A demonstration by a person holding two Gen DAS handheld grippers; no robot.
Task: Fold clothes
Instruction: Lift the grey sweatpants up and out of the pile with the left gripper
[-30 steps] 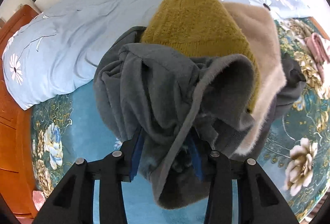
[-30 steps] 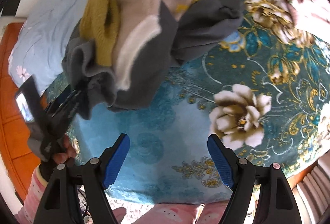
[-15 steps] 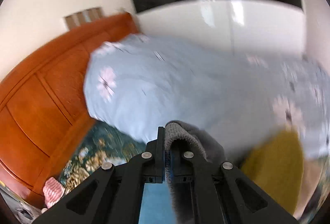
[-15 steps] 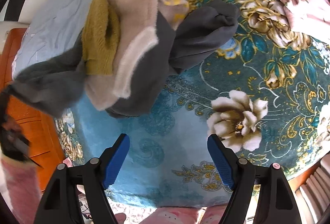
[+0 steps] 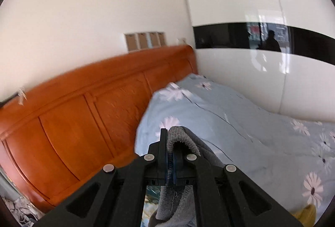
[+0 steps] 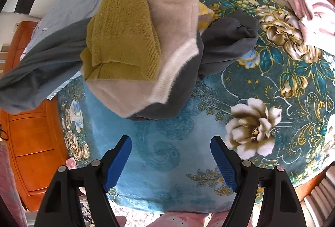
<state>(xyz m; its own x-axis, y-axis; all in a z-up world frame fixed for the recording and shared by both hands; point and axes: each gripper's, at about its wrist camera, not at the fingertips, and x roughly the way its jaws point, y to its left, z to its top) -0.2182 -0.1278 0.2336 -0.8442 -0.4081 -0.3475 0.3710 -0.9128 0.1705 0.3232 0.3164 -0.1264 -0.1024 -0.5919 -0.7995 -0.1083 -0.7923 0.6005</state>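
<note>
My left gripper (image 5: 170,153) is shut on a fold of the grey fleece garment (image 5: 184,164), held up high and pointing at the headboard. In the right wrist view the grey garment (image 6: 41,68) stretches taut to the left edge from a pile on the bed. A mustard knit sweater (image 6: 123,34) and a beige fuzzy garment (image 6: 173,42) lie on top of it. My right gripper (image 6: 170,162) is open and empty, hovering above the blue floral bedspread (image 6: 167,160) in front of the pile.
A light blue daisy-print duvet (image 5: 240,132) lies along the wall side of the bed. The orange wooden headboard (image 5: 83,118) stands to the left. A pink garment (image 6: 312,15) lies at the far right of the bedspread.
My left gripper shut on the grey garment and swung up and left, pulling it taut out from under the pile. The mustard and beige clothes shifted slightly. My right gripper stayed put.
</note>
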